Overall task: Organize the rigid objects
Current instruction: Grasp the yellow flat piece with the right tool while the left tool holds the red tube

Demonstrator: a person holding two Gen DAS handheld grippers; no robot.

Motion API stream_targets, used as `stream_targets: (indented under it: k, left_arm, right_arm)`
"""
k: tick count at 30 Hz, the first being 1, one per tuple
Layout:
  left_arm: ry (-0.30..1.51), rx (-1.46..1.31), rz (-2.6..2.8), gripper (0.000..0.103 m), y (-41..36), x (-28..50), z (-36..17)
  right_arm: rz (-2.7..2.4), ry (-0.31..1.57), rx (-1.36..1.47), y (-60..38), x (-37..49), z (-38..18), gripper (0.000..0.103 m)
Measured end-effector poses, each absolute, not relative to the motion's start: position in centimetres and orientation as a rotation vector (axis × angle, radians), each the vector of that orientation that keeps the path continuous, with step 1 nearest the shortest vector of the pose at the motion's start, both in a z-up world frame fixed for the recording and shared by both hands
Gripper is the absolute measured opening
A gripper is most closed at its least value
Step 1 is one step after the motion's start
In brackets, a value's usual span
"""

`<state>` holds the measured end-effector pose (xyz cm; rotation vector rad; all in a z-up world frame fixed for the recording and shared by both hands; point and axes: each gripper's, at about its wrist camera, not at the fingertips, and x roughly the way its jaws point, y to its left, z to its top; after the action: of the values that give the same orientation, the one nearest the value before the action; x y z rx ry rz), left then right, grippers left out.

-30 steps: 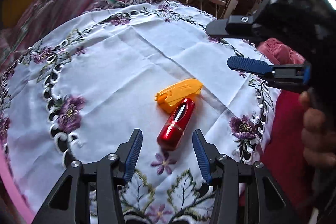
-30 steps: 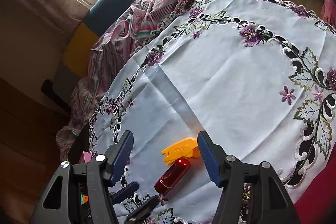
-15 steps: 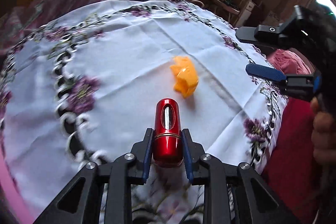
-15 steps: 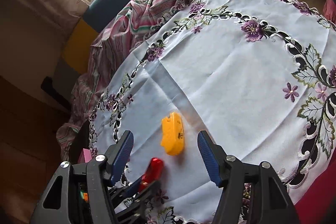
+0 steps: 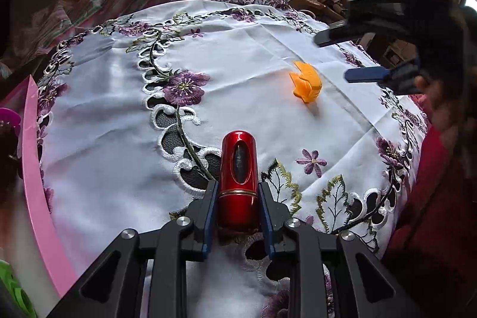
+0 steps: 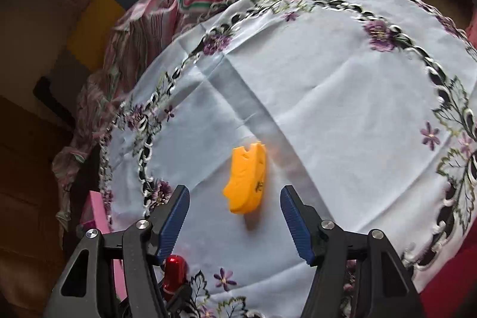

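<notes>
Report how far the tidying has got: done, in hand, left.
Done: nothing visibly put away yet. In hand: the left gripper is shut on the red cylinder, its jaws having just closed. Left: the orange plastic piece lies loose on the tablecloth, ahead of the open right gripper.

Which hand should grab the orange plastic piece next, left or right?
Right. The right gripper is open, with the orange piece just beyond its fingertips. The left gripper is shut on the red cylinder.

Black gripper (image 5: 238, 213) frames, blue ribbed pads (image 6: 174, 221) (silver screws at the joints)
</notes>
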<state>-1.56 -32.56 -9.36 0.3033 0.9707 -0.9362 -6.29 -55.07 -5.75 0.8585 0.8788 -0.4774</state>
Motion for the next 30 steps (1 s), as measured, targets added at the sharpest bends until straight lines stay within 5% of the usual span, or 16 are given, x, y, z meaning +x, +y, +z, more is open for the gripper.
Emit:
stream_targets:
  k: [3, 6, 30]
  left_arm:
    - [0.996, 0.269, -0.947, 0.027, -32.3, -1.0, -9.5]
    - [0.999, 0.25, -0.949, 0.028, -32.1, -0.9, -9.6]
    - [1.053, 0.136, -0.953, 0.026, -30.9, -0.3, -8.6]
  right_arm:
    - [-0.506, 0.938, 0.818, -55.2, -3.9, -7.2, 0.064]
    - [-0.512, 1.04, 0.721, -54.6, -2.2, -8.6, 0.031]
    - [-0.491, 1.125, 0.545, -53.1, -0.7, -9.7, 0.03]
